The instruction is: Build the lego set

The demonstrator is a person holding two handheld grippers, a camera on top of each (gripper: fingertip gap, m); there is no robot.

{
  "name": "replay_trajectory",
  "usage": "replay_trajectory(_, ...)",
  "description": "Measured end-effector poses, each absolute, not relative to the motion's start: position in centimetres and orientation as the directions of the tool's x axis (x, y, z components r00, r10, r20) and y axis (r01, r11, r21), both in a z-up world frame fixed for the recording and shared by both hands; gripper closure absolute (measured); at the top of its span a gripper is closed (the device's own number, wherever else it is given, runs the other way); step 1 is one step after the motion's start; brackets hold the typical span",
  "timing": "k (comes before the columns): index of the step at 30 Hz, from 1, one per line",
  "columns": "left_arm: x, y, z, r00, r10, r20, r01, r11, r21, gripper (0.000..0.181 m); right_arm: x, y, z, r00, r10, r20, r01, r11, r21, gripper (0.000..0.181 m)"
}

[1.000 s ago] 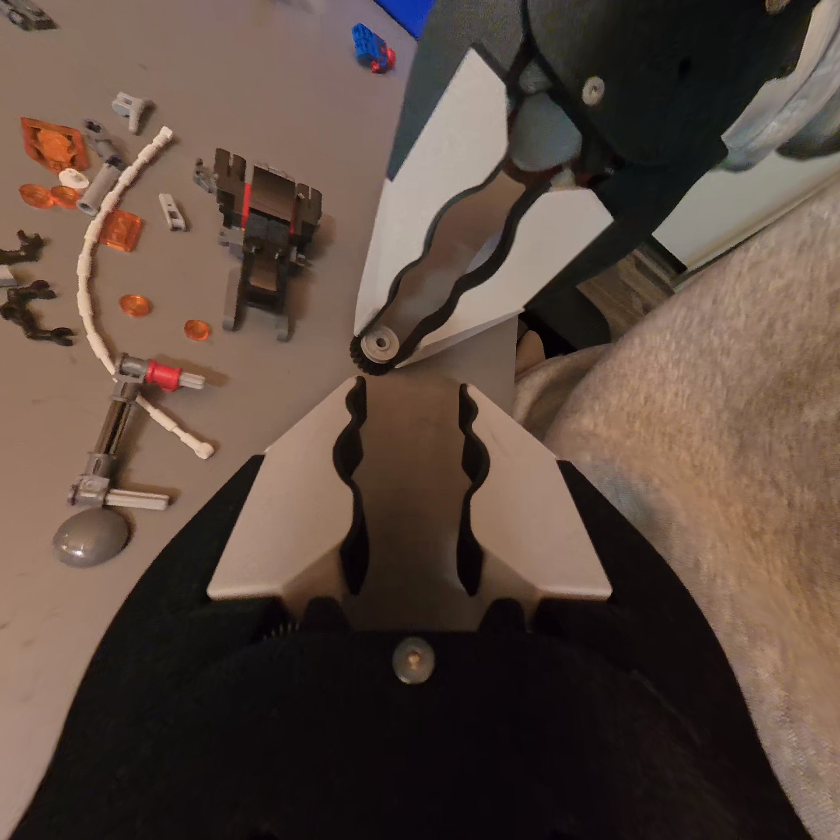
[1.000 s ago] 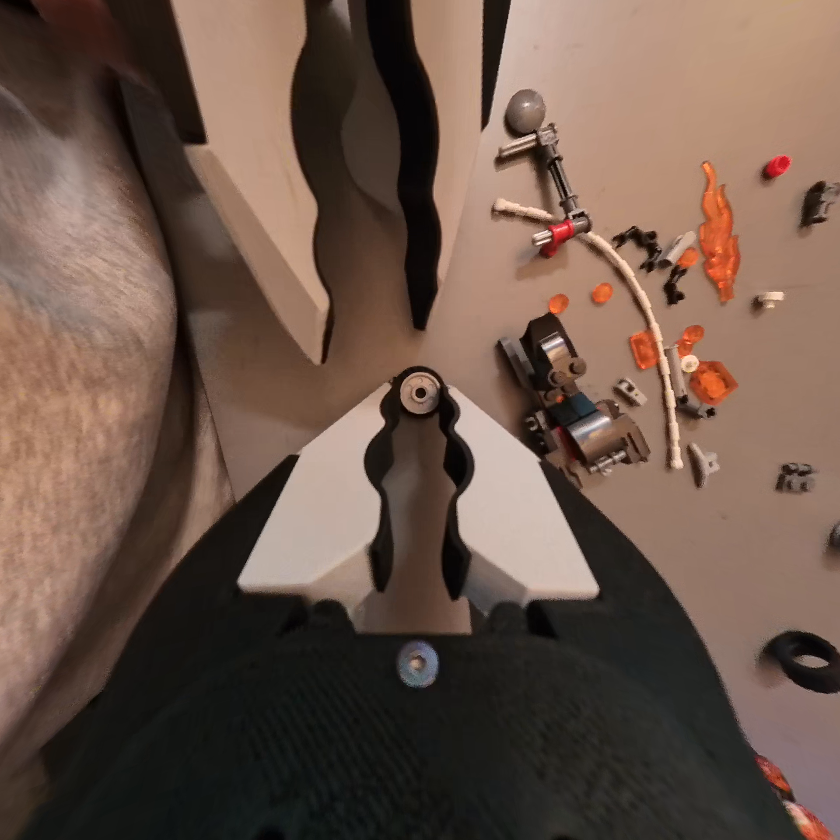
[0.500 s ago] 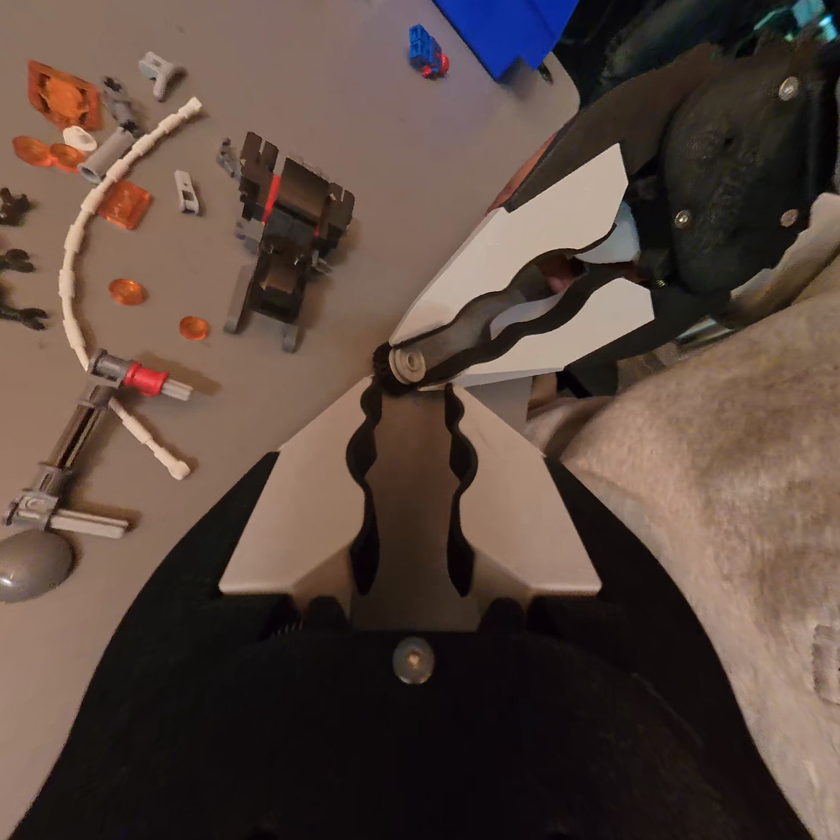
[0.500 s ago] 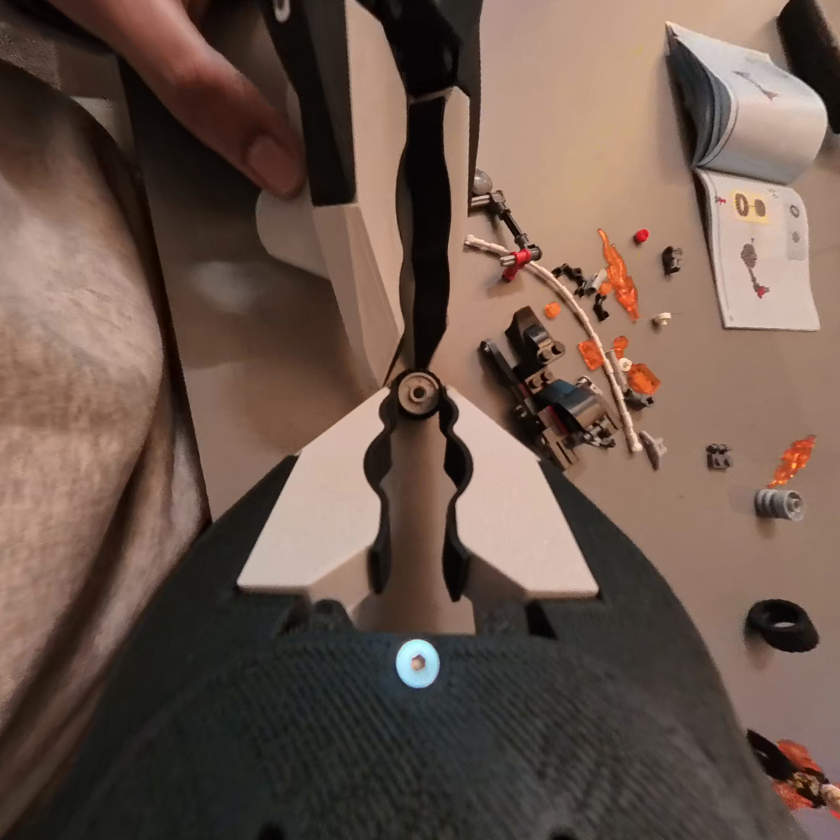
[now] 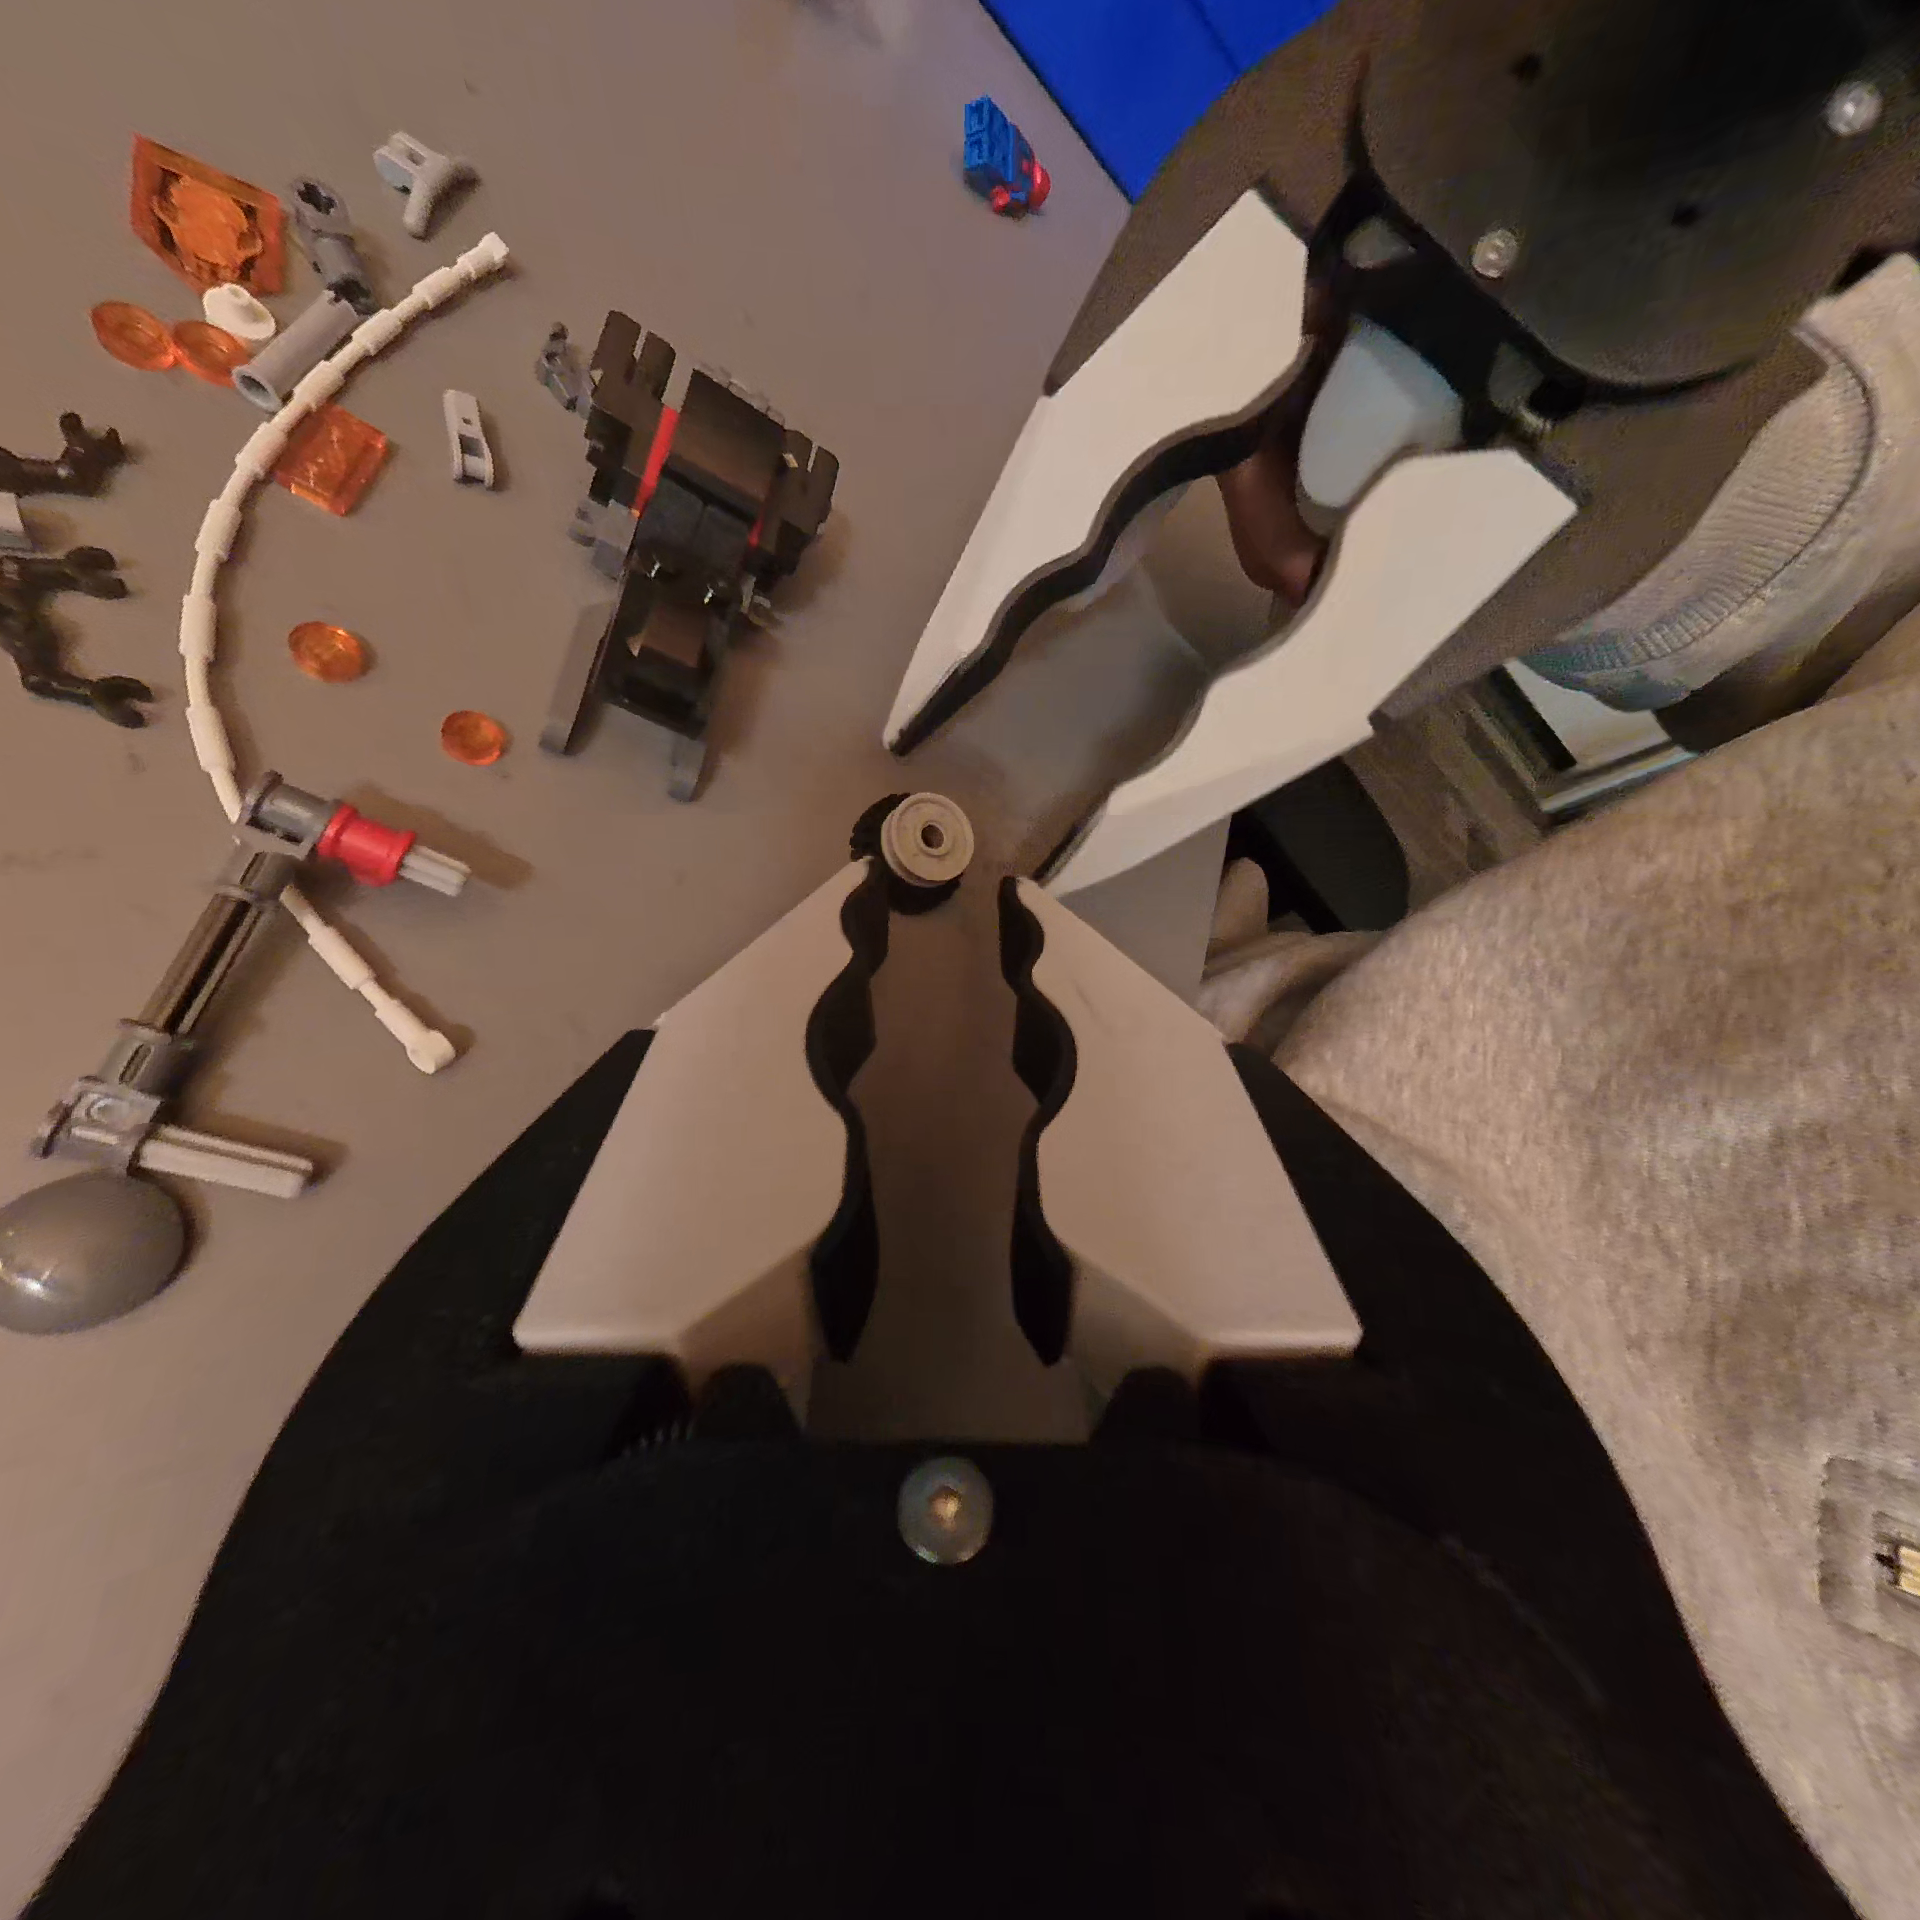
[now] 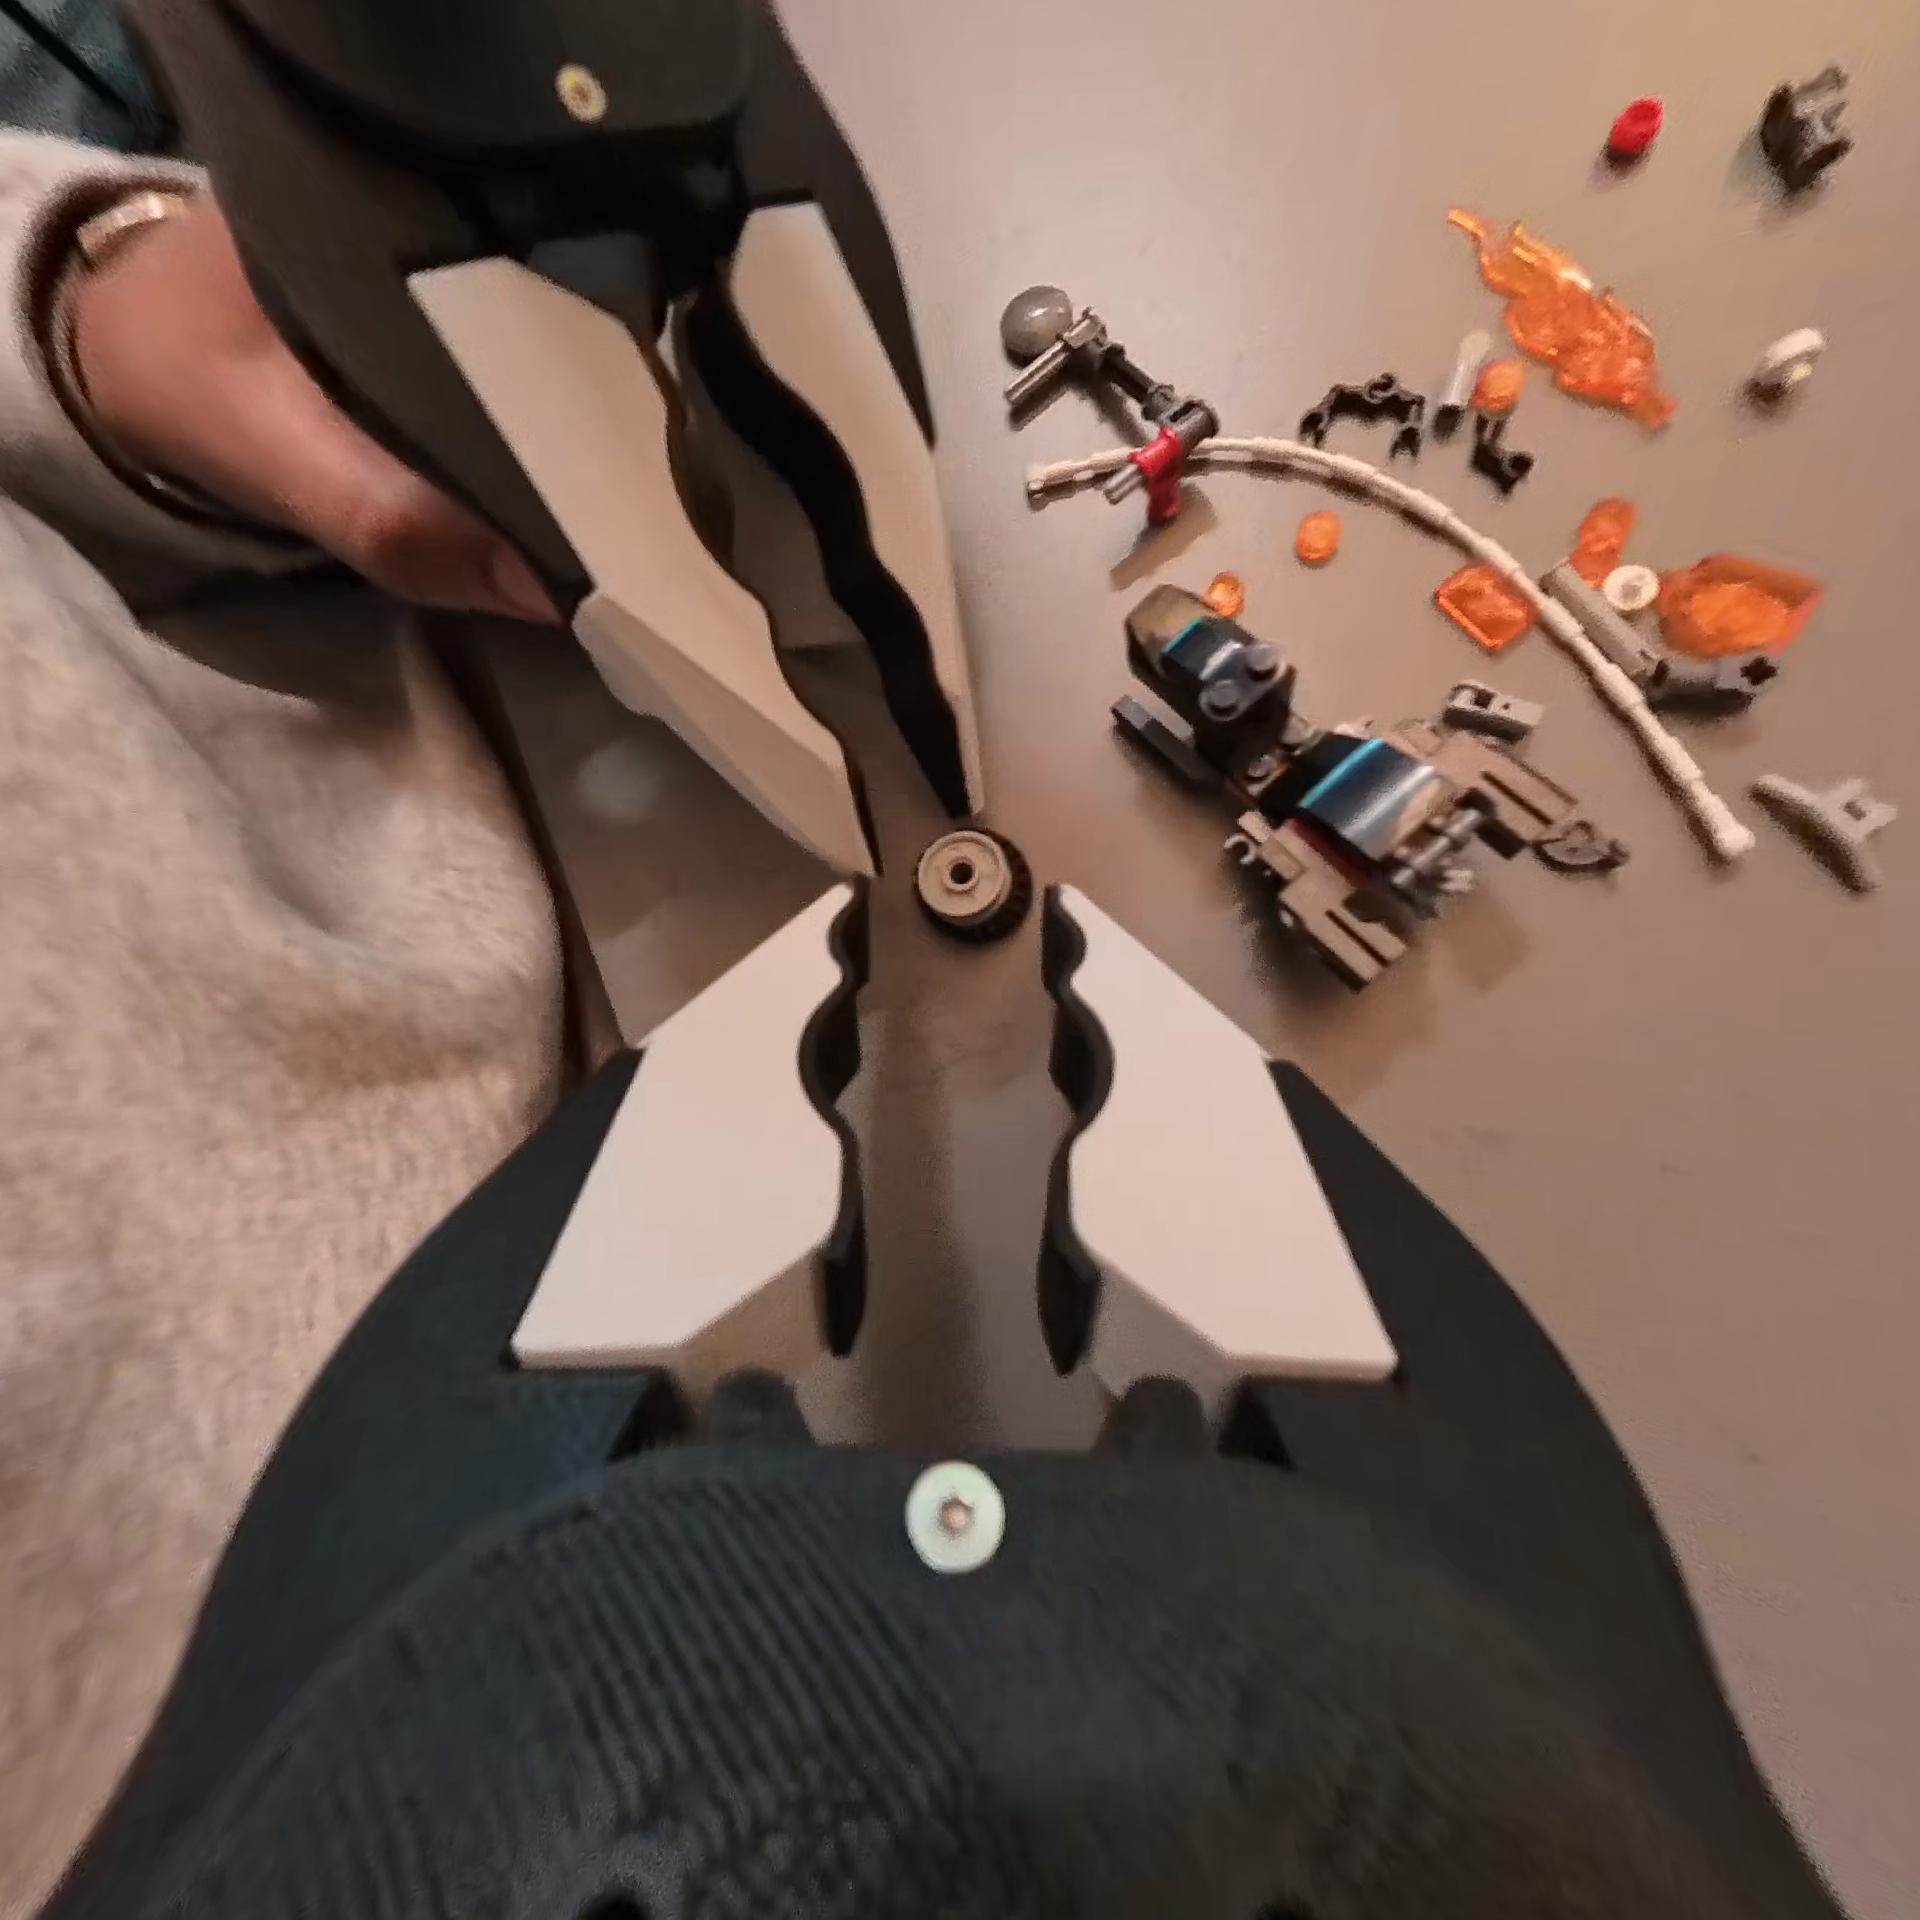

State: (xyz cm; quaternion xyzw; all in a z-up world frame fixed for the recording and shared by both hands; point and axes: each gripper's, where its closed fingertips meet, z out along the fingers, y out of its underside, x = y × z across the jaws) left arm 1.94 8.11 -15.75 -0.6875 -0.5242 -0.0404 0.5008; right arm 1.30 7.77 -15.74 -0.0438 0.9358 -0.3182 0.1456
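Note:
A small wheel [image 5: 928, 836], grey hub in a black tyre, sits at the tips of my left gripper [image 5: 935, 883], which is narrowed onto it. My right gripper [image 6: 951, 894] is open, its fingers standing apart on either side of the wheel [image 6: 961, 871] without touching it. In the left wrist view the right gripper [image 5: 977, 805] comes in from the upper right, jaws spread. In the right wrist view the left gripper [image 6: 914, 831] comes in from above. A partly built dark model [image 5: 696, 540] lies on the grey table [image 5: 727, 208], left of both grippers; it also shows in the right wrist view [image 6: 1351, 821].
Loose parts lie left of the model: a white flexible hose [image 5: 223, 520], a grey and red axle assembly [image 5: 208, 966], orange clear pieces [image 5: 208, 213] and black clips [image 5: 62, 582]. A small blue piece [image 5: 997, 156] lies farther back. A person's grey clothing [image 5: 1558, 1143] fills the right side. The grippers are tip to tip, or close to it.
My right gripper held the wheel shut before; it has now opened. My left gripper has narrowed and closed in on the wheel, which now sits at its tips.

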Motion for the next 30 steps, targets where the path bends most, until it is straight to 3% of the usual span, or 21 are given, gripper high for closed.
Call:
replay_trajectory(3, 1.9, 8.1, -15.7, 0.449, 0.682, 0.577, 0.756, 0.054, -0.652, 0.164, 0.9, 7.5, -15.3, -0.94, -0.151, -0.306, 0.069, 0.795, -0.603, 0.174)
replay_trajectory(8, 2.0, 8.2, -16.2, 0.438, 0.691, 0.575, 0.775, 0.034, -0.631, 0.168, 1.1, 7.7, -15.7, -0.946, -0.173, -0.275, 0.007, 0.835, -0.55, 0.18)
replay_trajectory(16, 1.8, 8.0, -16.5, 0.413, 0.696, 0.588, 0.789, 0.05, -0.613, 0.177, 1.3, 7.7, -16.0, -0.962, -0.236, -0.138, -0.149, 0.876, -0.459, 0.181)
replay_trajectory(30, 1.9, 7.9, -16.5, 0.41, 0.698, 0.587, 0.79, 0.05, -0.611, 0.179, 1.3, 7.8, -16.2, -0.963, -0.268, -0.026, -0.251, 0.93, -0.27, 0.181)
